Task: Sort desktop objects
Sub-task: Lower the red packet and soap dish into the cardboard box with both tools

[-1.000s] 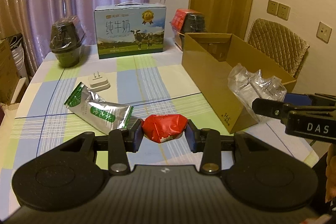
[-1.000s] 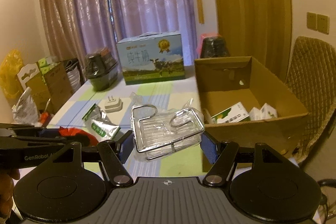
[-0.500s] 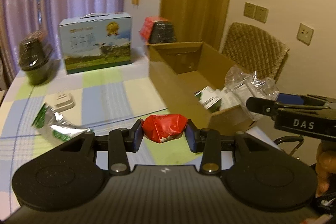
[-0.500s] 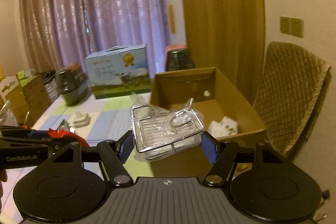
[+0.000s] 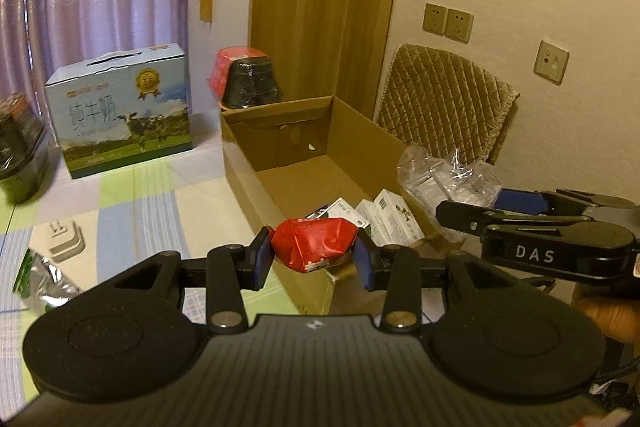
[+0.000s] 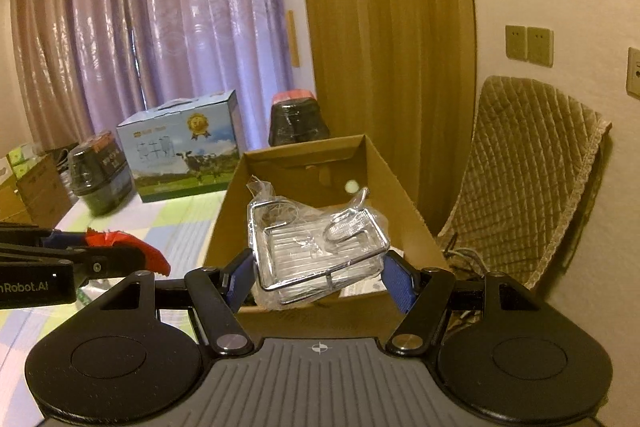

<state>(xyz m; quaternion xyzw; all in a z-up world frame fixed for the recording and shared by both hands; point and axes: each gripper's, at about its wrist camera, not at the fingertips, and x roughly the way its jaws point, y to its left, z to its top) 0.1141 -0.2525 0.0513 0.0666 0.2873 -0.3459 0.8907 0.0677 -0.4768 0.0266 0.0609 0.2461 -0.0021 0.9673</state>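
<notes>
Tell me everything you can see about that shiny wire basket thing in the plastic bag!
The wire basket is a small rectangular rack of shiny chrome-looking wire with a ridged floor and a curved hook piece lying in it. Crinkly clear plastic wraps it. It sits tilted, clamped between the blue pads of the right gripper, in the air over the near end of the open cardboard box. Only the pads appear to touch it.

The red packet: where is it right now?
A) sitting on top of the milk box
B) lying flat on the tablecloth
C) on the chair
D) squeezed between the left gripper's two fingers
D: the red packet is clamped in the left gripper, held up at the near end of the cardboard box.
</notes>
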